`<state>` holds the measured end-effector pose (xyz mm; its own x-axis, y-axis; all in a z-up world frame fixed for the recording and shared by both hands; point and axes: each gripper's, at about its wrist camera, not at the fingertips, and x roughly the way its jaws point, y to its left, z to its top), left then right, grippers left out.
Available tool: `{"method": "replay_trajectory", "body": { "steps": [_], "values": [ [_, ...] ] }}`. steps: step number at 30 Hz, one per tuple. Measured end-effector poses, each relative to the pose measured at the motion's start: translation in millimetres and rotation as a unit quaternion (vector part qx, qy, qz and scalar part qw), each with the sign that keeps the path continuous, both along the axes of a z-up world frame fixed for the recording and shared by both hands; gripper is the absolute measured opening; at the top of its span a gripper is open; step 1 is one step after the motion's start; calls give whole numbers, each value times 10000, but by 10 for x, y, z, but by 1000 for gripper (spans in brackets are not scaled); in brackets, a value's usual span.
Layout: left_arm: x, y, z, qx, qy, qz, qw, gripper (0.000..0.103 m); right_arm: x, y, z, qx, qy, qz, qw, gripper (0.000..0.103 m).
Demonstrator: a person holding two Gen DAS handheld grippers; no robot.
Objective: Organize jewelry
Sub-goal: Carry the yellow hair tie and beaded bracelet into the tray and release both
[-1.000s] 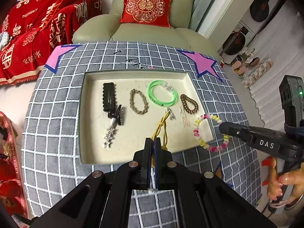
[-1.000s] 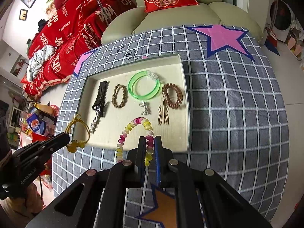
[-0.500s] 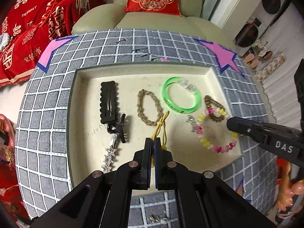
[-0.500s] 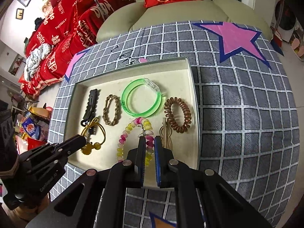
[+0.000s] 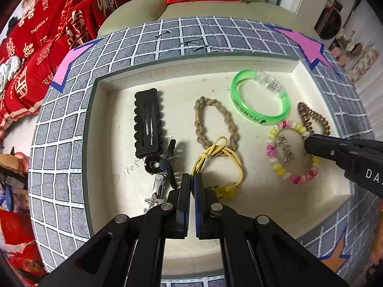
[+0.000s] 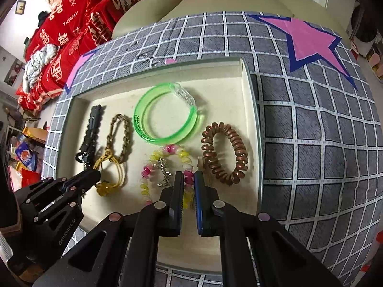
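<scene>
Progress since a second ago: both pieces I was carrying in over the tray's near edge are now down inside the tray [image 5: 95, 143]. My left claw [image 5: 192, 179] is clamped on the yellow hair tie [image 5: 222, 167], which lies on the tray floor touching the braided tan bracelet [image 5: 215, 124]. My right claw [image 6: 189, 179] is pinched on the pink and yellow bead bracelet [image 6: 167, 167], now resting just below the green bangle [image 6: 167, 117] and beside the brown coil tie [image 6: 225, 153]. I'd say all that's left is to let go. Room is tight: the black hair clip [image 5: 147, 122] sits close on the left, and the bead bracelet seems to ring a small silver charm [image 6: 164, 171]. The near part of the tray floor is bare, so backing straight out looks safest
</scene>
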<state>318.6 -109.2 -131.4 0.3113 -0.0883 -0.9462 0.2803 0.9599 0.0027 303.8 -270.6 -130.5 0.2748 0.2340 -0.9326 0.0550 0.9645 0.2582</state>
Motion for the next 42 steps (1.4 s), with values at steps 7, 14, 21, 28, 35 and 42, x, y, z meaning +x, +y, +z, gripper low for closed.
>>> {"method": "replay_trajectory", "body": {
  "steps": [7,14,21,28,35,42],
  "values": [
    [1,-30,-8,161,-12,-71,9998,11,2,-7,-62,-5,70,-23,10000,10],
    [10,-31,2,206,-5,-44,9998,11,-11,-13,-42,56,123,-50,9999,11],
    [-16,-16,74,247,-105,-44,9996,11,-42,-31,78,190,1,-101,9998,42],
    [-13,-1,110,237,-143,-47,9996,11,-102,-49,226,301,-126,-175,9993,42],
    [34,44,153,190,-164,8,9997,11,-171,-150,292,325,-186,-328,9988,43],
    [82,95,205,129,-188,111,9997,11,-188,-214,331,389,-218,-450,9980,43]
  ]
}}
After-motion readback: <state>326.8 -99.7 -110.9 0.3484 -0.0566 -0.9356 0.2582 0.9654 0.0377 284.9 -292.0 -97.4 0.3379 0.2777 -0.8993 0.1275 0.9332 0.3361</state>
